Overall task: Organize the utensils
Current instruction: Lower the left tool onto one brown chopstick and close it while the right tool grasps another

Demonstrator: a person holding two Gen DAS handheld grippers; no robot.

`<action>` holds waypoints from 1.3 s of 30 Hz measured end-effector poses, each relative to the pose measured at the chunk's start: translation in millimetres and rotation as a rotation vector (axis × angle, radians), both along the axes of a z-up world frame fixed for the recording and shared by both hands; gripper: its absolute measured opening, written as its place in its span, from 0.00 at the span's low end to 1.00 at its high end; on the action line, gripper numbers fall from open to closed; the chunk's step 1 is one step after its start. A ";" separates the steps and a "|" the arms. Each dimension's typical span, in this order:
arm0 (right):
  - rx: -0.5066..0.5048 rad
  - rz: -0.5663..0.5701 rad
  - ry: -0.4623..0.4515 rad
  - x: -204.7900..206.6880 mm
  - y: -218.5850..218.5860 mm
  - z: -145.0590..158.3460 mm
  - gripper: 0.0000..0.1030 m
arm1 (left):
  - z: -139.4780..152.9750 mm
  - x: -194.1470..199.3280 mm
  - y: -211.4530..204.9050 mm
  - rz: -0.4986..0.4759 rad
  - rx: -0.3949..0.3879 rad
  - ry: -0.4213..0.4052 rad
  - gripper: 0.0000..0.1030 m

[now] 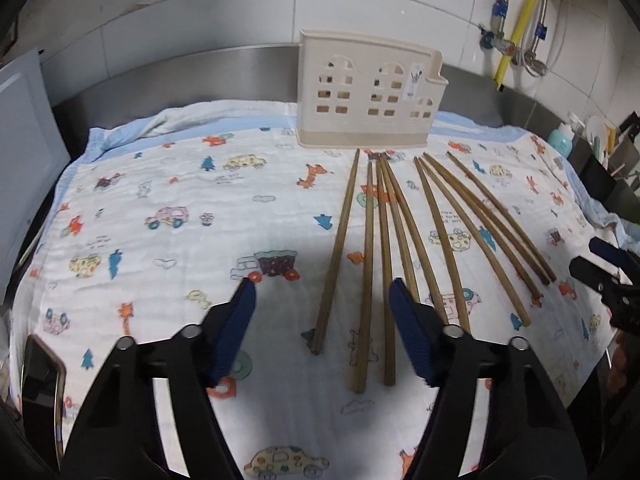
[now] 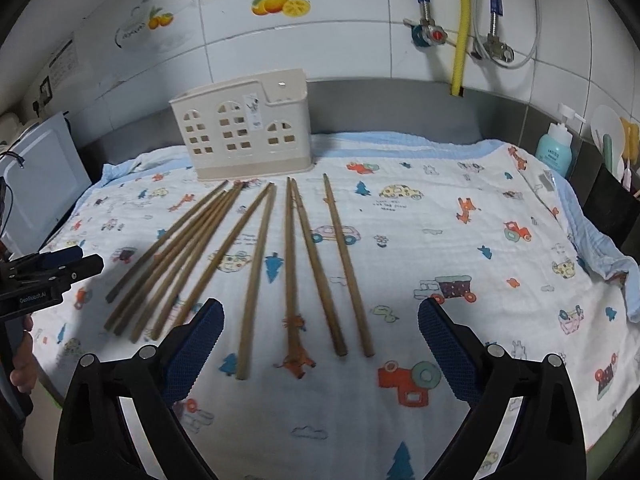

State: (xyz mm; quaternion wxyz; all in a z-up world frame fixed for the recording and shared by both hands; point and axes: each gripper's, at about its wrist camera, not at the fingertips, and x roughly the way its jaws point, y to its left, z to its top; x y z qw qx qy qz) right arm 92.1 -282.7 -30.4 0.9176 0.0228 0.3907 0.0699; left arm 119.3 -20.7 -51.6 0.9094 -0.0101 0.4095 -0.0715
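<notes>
left gripper [image 1: 323, 322] wide open, hovering low, right gripper [image 2: 320, 344] spread wide too, empty, both pointing forward, side by side

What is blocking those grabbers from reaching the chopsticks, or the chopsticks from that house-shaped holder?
Nothing visible. The chopsticks lie bare on the cloth, both sets of jaws open above their near ends. The holder stands just past their far tips, with only cloth between.

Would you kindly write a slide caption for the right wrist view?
Open right gripper hovers above wooden chopsticks fanned on a cartoon-print cloth, before a beige house-shaped holder.
</notes>
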 end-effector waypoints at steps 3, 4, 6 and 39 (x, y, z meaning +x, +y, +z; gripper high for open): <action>-0.011 -0.009 0.024 8.3 -6.0 -7.9 0.78 | -5.7 6.4 -2.7 -0.019 0.000 0.009 0.50; -0.010 -0.010 0.030 10.5 -7.8 -9.9 0.75 | -7.8 8.6 -3.6 -0.026 0.000 0.015 0.46; 0.006 -0.009 0.039 14.8 -11.4 -12.7 0.69 | -11.6 12.9 -4.2 -0.035 -0.002 0.025 0.41; -0.034 0.044 0.108 42.3 -15.9 -47.7 0.08 | -44.0 37.8 -9.8 -0.070 -0.009 0.072 0.16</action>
